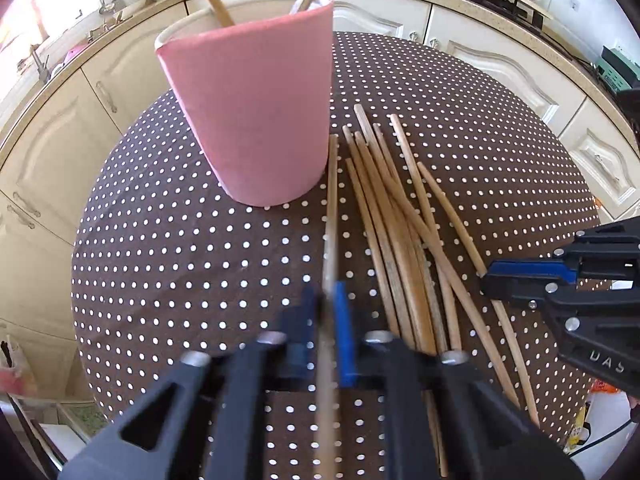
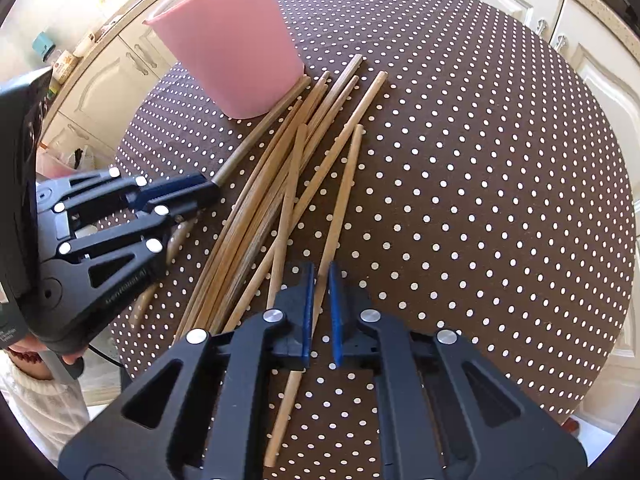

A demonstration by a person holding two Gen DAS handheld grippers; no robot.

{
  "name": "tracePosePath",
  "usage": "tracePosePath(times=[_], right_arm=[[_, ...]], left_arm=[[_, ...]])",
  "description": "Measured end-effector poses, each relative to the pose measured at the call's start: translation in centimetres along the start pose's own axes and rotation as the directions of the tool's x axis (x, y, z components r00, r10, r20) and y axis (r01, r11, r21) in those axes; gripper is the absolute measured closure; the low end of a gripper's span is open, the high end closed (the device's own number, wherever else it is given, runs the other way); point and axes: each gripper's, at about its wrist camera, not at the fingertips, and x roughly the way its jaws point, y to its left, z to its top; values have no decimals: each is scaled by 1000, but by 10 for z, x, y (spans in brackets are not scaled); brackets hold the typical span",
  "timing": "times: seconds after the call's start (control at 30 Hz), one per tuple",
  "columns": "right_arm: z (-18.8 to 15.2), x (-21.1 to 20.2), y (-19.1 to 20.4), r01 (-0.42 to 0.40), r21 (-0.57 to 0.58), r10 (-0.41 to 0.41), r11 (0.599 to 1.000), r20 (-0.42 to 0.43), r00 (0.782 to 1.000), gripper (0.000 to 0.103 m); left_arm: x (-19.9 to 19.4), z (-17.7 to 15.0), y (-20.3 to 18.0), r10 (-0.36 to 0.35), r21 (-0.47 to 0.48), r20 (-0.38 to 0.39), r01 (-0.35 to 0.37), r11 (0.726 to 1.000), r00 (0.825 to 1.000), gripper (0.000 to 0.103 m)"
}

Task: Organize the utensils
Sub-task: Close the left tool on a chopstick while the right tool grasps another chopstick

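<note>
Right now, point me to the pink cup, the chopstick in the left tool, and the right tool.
pink cup point(image 1: 256, 120), left wrist view, middle of its outer wall.
chopstick in the left tool point(image 1: 332, 200), left wrist view, shaft ahead of the pads.
right tool point(image 2: 320, 312), right wrist view, midway between its blue fingertips.
</note>
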Motion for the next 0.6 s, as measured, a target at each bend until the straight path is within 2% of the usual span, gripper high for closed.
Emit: tracePosePath(times=[0.1, 0.23, 0.33, 0.5, 0.6], right_arm=[[0, -2, -7, -19, 22, 19, 1000, 12, 1000, 96], [-6, -10, -11, -11, 31, 9, 999, 41, 999, 97], [-12, -21, -16, -20, 42, 17, 999, 73, 997, 97], [-30, -47, -26, -53, 55, 44, 997, 153, 987, 97], [-37, -69, -32, -89, 63, 72, 994, 228, 971, 97]], left_arm=[[-1, -1, -3, -7, -10, 19, 7, 1000, 1000, 97], [-13, -18, 7, -88, -30, 49, 89, 996, 995, 98], [-27, -26, 2, -118, -17, 95, 120, 993, 988, 98], [-63, -44, -1, -173, 29, 190, 170, 985, 966, 98], [-86, -54, -2, -204, 54, 263, 197, 979, 943, 98]])
